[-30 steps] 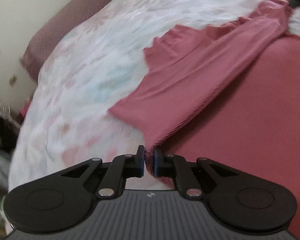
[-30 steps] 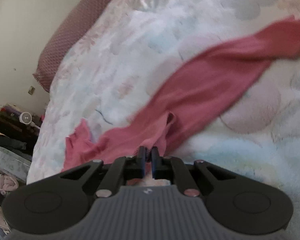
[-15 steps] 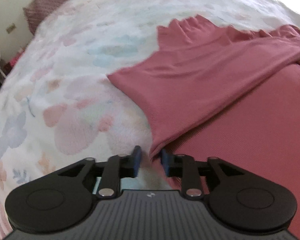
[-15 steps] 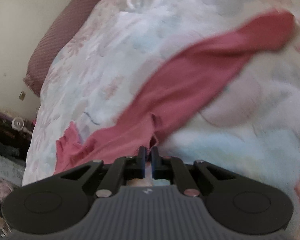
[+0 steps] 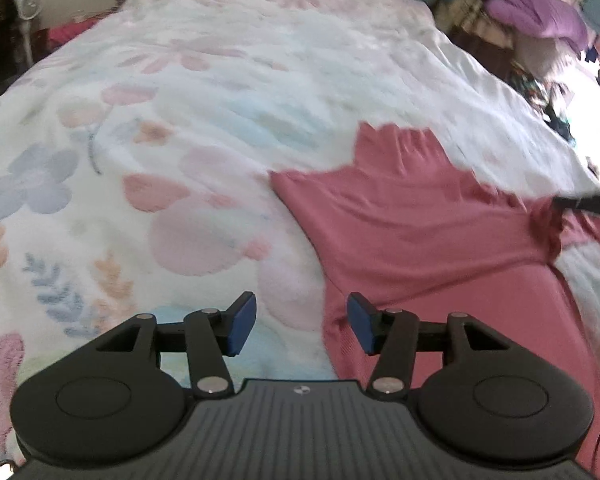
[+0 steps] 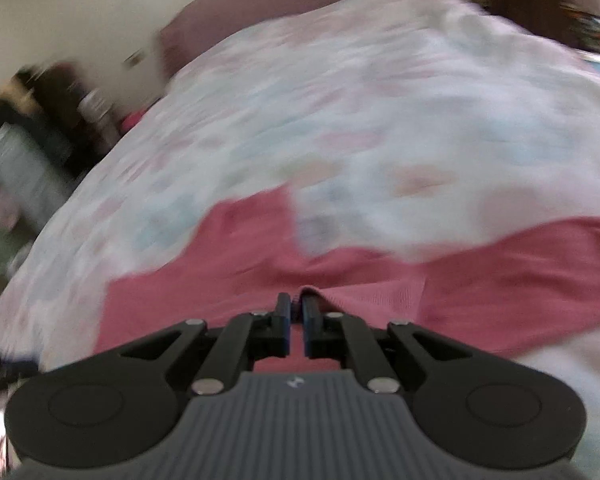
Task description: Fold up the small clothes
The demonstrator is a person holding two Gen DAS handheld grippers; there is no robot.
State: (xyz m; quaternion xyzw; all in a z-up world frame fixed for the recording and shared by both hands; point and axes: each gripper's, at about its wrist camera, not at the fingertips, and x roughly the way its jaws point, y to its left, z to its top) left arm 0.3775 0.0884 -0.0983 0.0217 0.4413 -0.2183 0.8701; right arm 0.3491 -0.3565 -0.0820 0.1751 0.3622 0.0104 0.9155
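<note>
Here, pink ribbed garment (image 5: 411,224) spread flat, wrinkled, on floral blanket (image 5: 180,128)

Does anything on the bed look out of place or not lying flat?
Nothing is damaged or spilled. The pink garment is not flat: it bunches into a ridge where the right gripper pinches it, and wrinkles run across it. The left gripper is open.

**Garment ahead of your grippers, lying on the bedspread**

The garment (image 5: 411,220) is lying on the bedspread (image 5: 188,120), ahead and right of your left gripper (image 5: 301,328). Your right gripper (image 6: 295,320) is sitting at its near edge, bedspread stretching beyond.
</note>
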